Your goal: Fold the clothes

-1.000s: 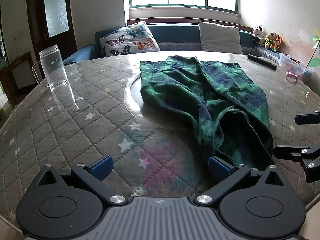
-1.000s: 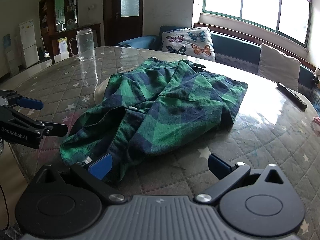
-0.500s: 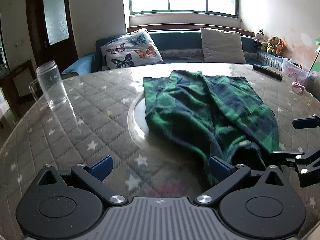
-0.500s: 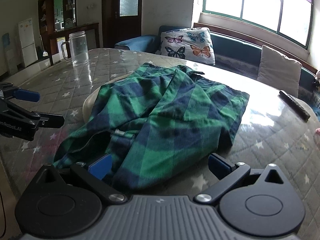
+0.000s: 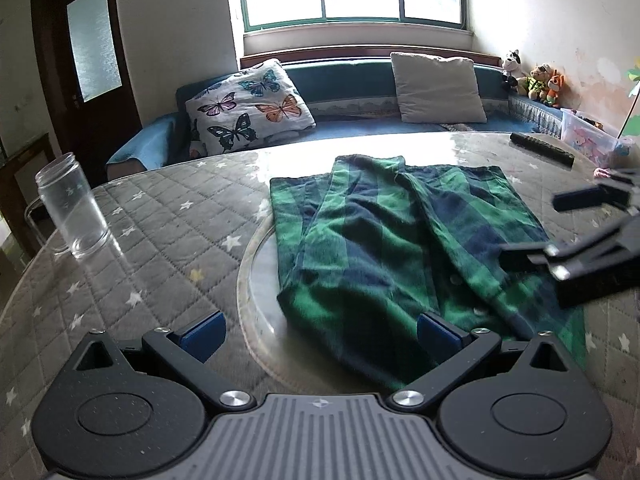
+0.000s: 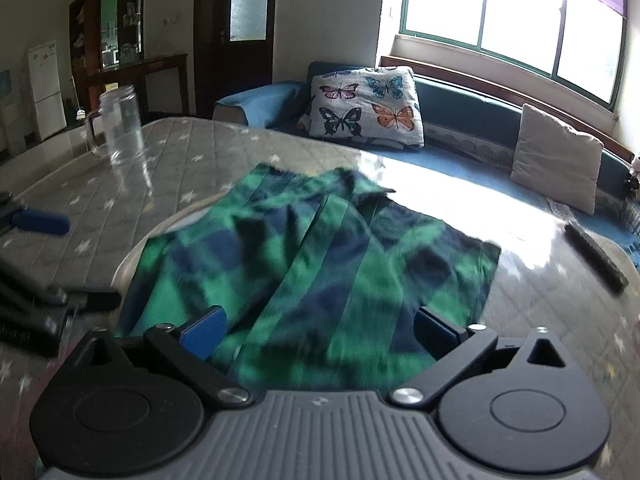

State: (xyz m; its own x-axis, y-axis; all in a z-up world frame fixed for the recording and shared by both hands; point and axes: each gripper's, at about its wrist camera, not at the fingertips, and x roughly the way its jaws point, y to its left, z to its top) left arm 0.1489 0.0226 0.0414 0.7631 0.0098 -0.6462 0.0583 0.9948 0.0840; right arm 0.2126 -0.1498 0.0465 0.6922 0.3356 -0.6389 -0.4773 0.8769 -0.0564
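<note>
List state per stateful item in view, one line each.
plaid shirt: lying partly folded on the table, ungripped
left gripper: jaws open, holding nothing
right gripper: jaws open, over the shirt's near edge
glass jar: upright, no lid, looks empty
remote: flat at the table's far edge
door: closed

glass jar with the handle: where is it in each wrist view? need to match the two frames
Left wrist: glass jar at far left, mid-height, standing on the quilted table.
Right wrist: glass jar upper left, at the table's far edge.
Shared landmark: butterfly pillow on the sofa behind the table.
</note>
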